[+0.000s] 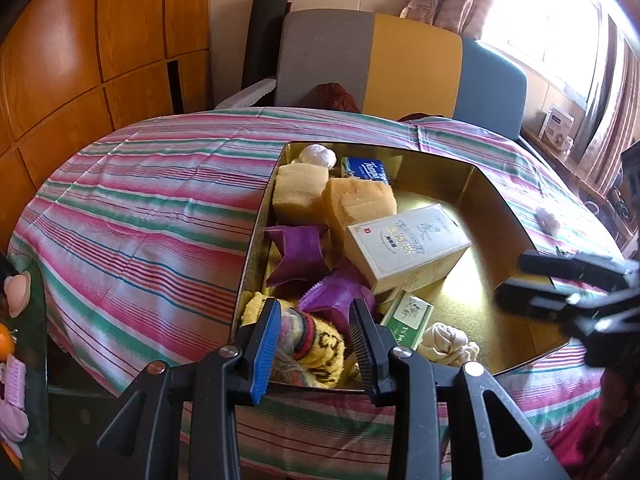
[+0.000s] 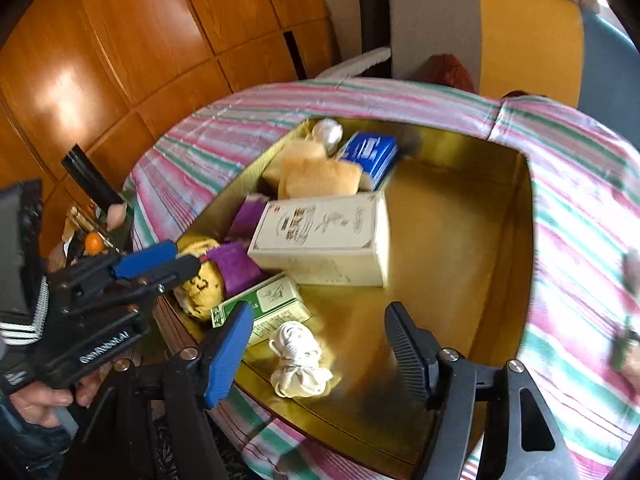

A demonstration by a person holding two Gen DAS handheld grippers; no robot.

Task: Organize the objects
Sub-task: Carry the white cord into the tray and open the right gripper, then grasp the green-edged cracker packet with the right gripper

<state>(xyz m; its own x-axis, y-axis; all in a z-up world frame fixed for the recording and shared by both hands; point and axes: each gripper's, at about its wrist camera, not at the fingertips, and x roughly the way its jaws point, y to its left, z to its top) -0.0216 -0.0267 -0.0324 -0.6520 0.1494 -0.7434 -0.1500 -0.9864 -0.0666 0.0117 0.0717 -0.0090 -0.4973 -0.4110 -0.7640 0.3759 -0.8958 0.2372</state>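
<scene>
A gold tin box [image 1: 476, 300] [image 2: 452, 248] sits on the striped cloth. It holds two yellow sponges [image 1: 320, 196], a blue tissue pack [image 1: 366, 170], a white carton [image 1: 404, 242] [image 2: 324, 238], purple wrappers [image 1: 296, 252], a green box [image 1: 408, 314] [image 2: 264, 300], a white cord bundle [image 1: 448, 342] [image 2: 298, 360] and a yellow rolled sock [image 1: 316, 346] [image 2: 198, 280]. My left gripper [image 1: 314, 342] is open, its fingers on either side of the sock at the box's near left corner. My right gripper [image 2: 320, 352] is open and empty above the cord bundle.
A small pale object [image 1: 546, 218] lies on the cloth right of the box. A grey, yellow and blue chair [image 1: 400, 68] stands behind the table. Wooden panels [image 1: 80, 60] are at left. Small items, among them an orange [image 2: 93, 242], sit at the far left.
</scene>
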